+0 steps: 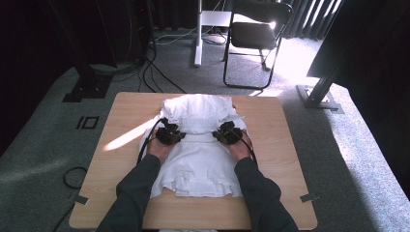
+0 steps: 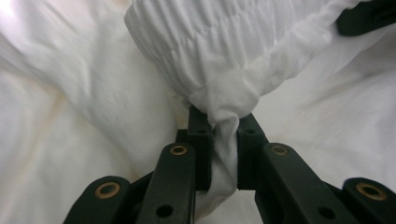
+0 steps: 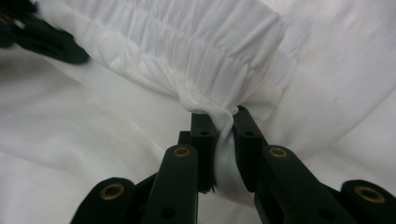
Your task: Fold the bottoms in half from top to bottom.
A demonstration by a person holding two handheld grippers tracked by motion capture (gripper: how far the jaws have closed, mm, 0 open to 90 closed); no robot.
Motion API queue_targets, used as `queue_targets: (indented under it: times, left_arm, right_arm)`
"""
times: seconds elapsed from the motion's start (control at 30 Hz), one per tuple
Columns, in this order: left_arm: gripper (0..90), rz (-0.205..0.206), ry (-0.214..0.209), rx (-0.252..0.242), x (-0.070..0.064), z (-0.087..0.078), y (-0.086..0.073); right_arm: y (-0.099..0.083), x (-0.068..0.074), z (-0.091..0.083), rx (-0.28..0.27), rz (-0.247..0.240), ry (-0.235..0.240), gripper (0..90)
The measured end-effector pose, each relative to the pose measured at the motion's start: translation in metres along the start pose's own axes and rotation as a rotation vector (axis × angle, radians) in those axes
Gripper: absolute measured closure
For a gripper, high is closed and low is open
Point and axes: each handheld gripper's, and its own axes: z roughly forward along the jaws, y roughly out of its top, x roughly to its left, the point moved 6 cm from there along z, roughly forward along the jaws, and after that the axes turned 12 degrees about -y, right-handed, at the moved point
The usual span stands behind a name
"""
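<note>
Left gripper view: my left gripper [image 2: 223, 128] has its jaws pinched nearly together on a bunched twist of the white garment [image 2: 93, 107], gripping one end of its gathered band [image 2: 210, 42]. Cloth fills the slit between the jaws and runs down through it. At 2 o'clock in that view I see a bit of my other gripper, black, against the fabric.

In the right gripper view, my right gripper [image 3: 226, 122] is clamped just as narrowly on the band's [image 3: 187, 37] other end, with a fold of cloth squeezed between the jaws.

From the high view, the garment [image 1: 200, 159] lies on the middle of the table [image 1: 285, 145], its long axis running 6 to 12 o'clock, from the near hem toward the far edge. The band [image 1: 198, 124] stretches across it, 9 to 3 o'clock, between the left gripper [image 1: 169, 134] and right gripper [image 1: 228, 133]. Bare wood shows at 9 and 3 o'clock, wider at 3, and a narrow strip at 6. Beyond the far edge, at 12 to 1 o'clock, a chair [image 1: 256, 34] stands on the carpet.
</note>
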Motion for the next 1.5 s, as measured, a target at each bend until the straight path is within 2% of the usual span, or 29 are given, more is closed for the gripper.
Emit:
queue_targets:
  times: [0.13,0.17,0.2,0.23,0.33,0.37,0.43,0.5,0.57,0.67,0.7,0.77,0.8,0.83,0.9,0.97,1.03,1.07,1.13,1.17,1.2,1.23,1.27,1.3,1.33,1.4,1.47,1.5]
  left_arm:
    - [82.5,0.028,-0.001,-0.132,-0.016,-0.041,0.038]
    - [82.5,0.046,-0.004,-0.153,-0.02,-0.05,0.044]
    - [82.5,0.066,-0.009,-0.194,-0.027,-0.065,0.054]
    - [82.5,0.086,-0.012,-0.216,-0.034,-0.076,0.059]
    - [82.4,0.143,-0.027,-0.244,-0.054,-0.101,0.059]
    - [82.3,0.155,-0.035,-0.248,-0.061,-0.105,0.054]
    - [82.0,0.169,-0.064,-0.235,-0.073,-0.105,0.036]
    - [81.6,0.172,-0.085,-0.194,-0.082,-0.095,0.01]
    - [81.0,0.159,-0.109,-0.143,-0.088,-0.081,-0.017]
    - [80.0,0.094,-0.152,-0.076,-0.088,-0.054,-0.052]
    - [79.5,0.082,-0.154,-0.052,-0.087,-0.048,-0.06]
    - [76.9,0.027,-0.183,0.005,-0.088,-0.031,-0.079]
    - [72.7,0.025,-0.185,0.049,-0.089,-0.023,-0.089]
    - [68.2,0.029,-0.192,0.048,-0.09,-0.021,-0.092]
    - [62.9,0.018,-0.217,0.021,-0.091,-0.026,-0.09]
    - [58.5,0.007,-0.234,-0.008,-0.089,-0.036,-0.085]
    - [54.7,-0.001,-0.235,-0.052,-0.086,-0.048,-0.08]
    - [53.6,-0.005,-0.243,-0.078,-0.084,-0.055,-0.077]
    - [53.1,-0.021,-0.233,-0.125,-0.077,-0.067,-0.069]
    - [53.5,-0.03,-0.215,-0.146,-0.072,-0.071,-0.065]
    - [56.6,-0.042,-0.196,-0.158,-0.067,-0.073,-0.061]
    - [62.2,-0.051,-0.185,-0.16,-0.063,-0.075,-0.058]
    - [74.8,-0.062,-0.175,-0.161,-0.058,-0.074,-0.052]
    - [83.7,-0.07,-0.17,-0.156,-0.055,-0.072,-0.049]
    - [88.3,-0.082,-0.167,-0.148,-0.051,-0.066,-0.043]
    - [89.6,-0.087,-0.159,-0.113,-0.048,-0.051,-0.036]
    - [89.5,-0.087,-0.157,-0.078,-0.047,-0.035,-0.032]
    - [89.5,-0.087,-0.157,-0.078,-0.047,-0.035,-0.032]
  right_arm:
    - [0.033,-0.002,-0.037,-0.132,-0.02,-0.041,82.3]
    - [0.041,-0.003,-0.047,-0.166,-0.015,-0.042,82.3]
    - [0.046,-0.003,-0.055,-0.191,-0.013,-0.042,82.3]
    - [0.053,-0.004,-0.07,-0.236,0.0,-0.031,82.2]
    - [0.059,0.003,-0.103,-0.312,0.001,0.02,82.1]
    - [0.055,0.008,-0.115,-0.325,-0.005,0.039,82.0]
    - [0.04,0.016,-0.124,-0.316,-0.044,0.043,81.7]
    - [0.019,0.024,-0.123,-0.28,-0.074,0.048,81.6]
    - [-0.007,0.031,-0.116,-0.229,-0.091,0.061,81.5]
    - [-0.044,0.038,-0.099,-0.143,-0.098,0.084,81.3]
    - [-0.055,0.04,-0.093,-0.118,-0.086,0.09,81.2]
    - [-0.071,0.043,-0.083,-0.071,-0.079,0.104,80.3]
    - [-0.079,0.045,-0.078,-0.051,-0.082,0.102,78.3]
    - [-0.088,0.046,-0.074,-0.014,-0.093,0.103,73.6]
    - [-0.095,0.045,-0.072,0.027,-0.106,0.093,59.6]
    - [-0.094,0.041,-0.078,0.029,-0.091,0.09,52.0]
    - [-0.09,0.036,-0.088,0.01,-0.087,0.093,46.6]
    - [-0.085,0.033,-0.097,-0.017,-0.087,0.098,44.6]
    - [-0.076,0.027,-0.107,-0.057,-0.07,0.109,43.9]
    - [-0.07,0.021,-0.11,-0.075,-0.054,0.106,46.1]
    - [-0.065,0.016,-0.111,-0.085,-0.032,0.097,52.1]
    - [-0.06,0.011,-0.109,-0.085,-0.008,0.085,62.1]
    - [-0.057,0.007,-0.107,-0.078,0.009,0.077,72.0]
    - [-0.051,0.002,-0.101,-0.073,0.033,0.056,78.4]
    - [-0.048,-0.001,-0.096,-0.069,0.047,0.042,82.4]
    - [-0.041,-0.006,-0.077,-0.04,0.094,0.021,83.3]
    - [-0.037,-0.007,-0.061,-0.018,0.095,0.008,81.5]
    - [-0.036,-0.008,-0.049,0.006,0.089,-0.01,80.5]
